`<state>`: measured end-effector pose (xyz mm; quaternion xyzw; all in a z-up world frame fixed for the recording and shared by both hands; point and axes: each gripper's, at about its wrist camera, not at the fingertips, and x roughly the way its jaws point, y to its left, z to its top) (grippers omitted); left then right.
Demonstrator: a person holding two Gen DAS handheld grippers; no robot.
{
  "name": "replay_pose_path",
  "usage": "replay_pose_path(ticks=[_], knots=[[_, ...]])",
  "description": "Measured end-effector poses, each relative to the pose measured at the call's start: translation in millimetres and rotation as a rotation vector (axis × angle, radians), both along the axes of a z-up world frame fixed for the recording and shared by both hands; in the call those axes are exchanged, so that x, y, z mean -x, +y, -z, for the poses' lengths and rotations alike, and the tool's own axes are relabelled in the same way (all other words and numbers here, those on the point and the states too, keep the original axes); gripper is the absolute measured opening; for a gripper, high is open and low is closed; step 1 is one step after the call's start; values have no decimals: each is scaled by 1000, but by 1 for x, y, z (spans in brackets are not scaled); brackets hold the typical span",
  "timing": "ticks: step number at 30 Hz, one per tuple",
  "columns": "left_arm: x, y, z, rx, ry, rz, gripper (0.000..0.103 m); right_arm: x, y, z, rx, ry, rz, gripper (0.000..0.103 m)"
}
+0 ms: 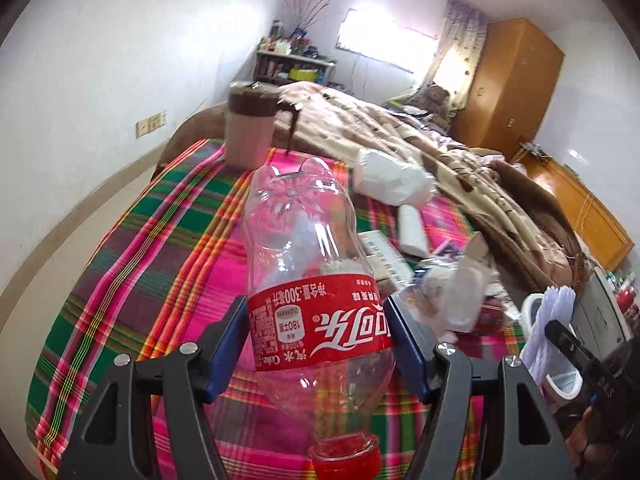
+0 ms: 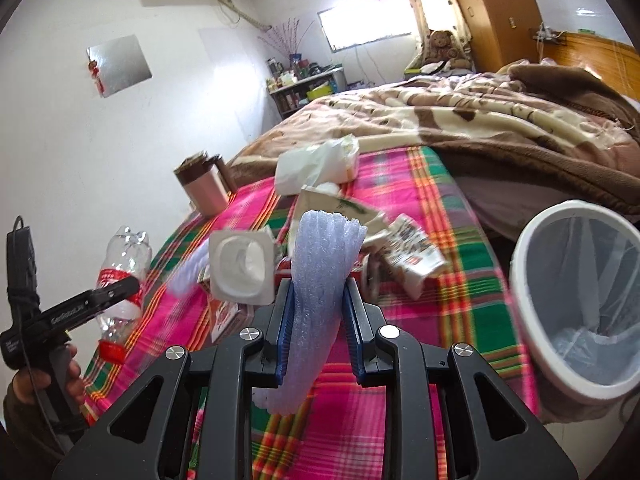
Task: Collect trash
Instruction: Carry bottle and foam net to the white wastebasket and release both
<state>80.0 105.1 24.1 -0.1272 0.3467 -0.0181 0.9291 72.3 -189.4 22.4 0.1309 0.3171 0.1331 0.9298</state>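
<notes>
Clamped on both sides of an empty clear plastic cola bottle with a red label [image 1: 316, 276]: left gripper [image 1: 316, 332], blue pads pressed against the label, red cap nearest the lens, base pointing toward the far edge of the bed. Held up above the pink-and-green plaid bedsheet [image 1: 132, 264]. Beyond it, near the sheet's far edge, a pink tumbler with a brown lid [image 1: 249, 128]; just right of that, a crumpled white plastic bag [image 1: 390, 178]. Farther right, a heap of paper scraps and flattened cartons [image 1: 404, 256], bordered by a rumpled brown-and-cream blanket [image 1: 448, 148]. At the right edge, partly hidden, a white wastebasket [image 1: 556, 376].

From the right wrist: right gripper [image 2: 318, 326] squeezed shut around a pale lilac strip of foam wrap [image 2: 320, 268], standing upright between the blue pads and blocking part of the litter behind. Just beside it a white square plastic cup [image 2: 242, 268], torn printed cartons [image 2: 408, 252] and the white bag [image 2: 316, 164]. Wastebasket [image 2: 520, 280] at the bed's right edge, lined with a clear bag, mouth tilted toward the lens. Bottle [image 2: 124, 268] and left gripper [image 2: 116, 288] at the left edge.
</notes>
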Motion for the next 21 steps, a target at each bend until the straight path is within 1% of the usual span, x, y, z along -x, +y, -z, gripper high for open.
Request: replay_pose_path(ticks=[5,9,21], knots=[[2,-32,-11,2,-34,81,70,4,-25,-10,8,-34,57,25],[-3,-66,-19,7,-62,168,70,5,-46,-15,24,-50,115,25],[-22,-174,-23,19,-69,419,70,10,-105,-15,46,-57,283,25]])
